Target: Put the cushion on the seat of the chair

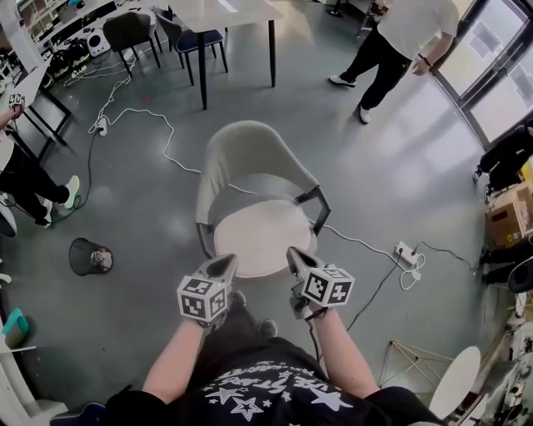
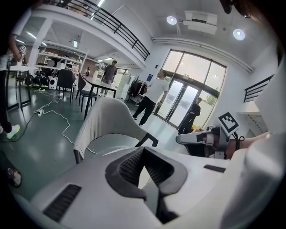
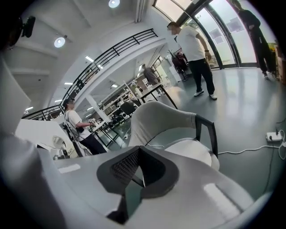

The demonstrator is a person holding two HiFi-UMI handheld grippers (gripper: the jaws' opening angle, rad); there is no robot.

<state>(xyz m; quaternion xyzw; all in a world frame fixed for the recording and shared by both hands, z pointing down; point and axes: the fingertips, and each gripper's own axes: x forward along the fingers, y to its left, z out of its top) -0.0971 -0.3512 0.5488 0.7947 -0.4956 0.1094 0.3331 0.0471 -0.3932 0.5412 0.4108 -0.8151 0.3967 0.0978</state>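
The grey shell chair (image 1: pixel 250 154) stands on the floor just ahead of me. A round off-white cushion (image 1: pixel 262 237) lies flat on its seat. My left gripper (image 1: pixel 220 268) and right gripper (image 1: pixel 296 260) hover side by side over the near edge of the seat, a little above the cushion and apart from it. Both are shut with nothing between their pads. In the left gripper view the left gripper (image 2: pixel 143 151) points at the chair (image 2: pixel 107 118) and the cushion (image 2: pixel 109 144). The right gripper (image 3: pixel 139 151) faces the chair (image 3: pixel 161 120) and the cushion (image 3: pixel 194 151).
A white cable runs under the chair to a power strip (image 1: pixel 406 252) at the right. A black round object (image 1: pixel 90 256) lies on the floor to the left. A table (image 1: pixel 229 17) and dark chairs stand behind. A person (image 1: pixel 400 37) stands at the back right; a cardboard box (image 1: pixel 510 215) sits far right.
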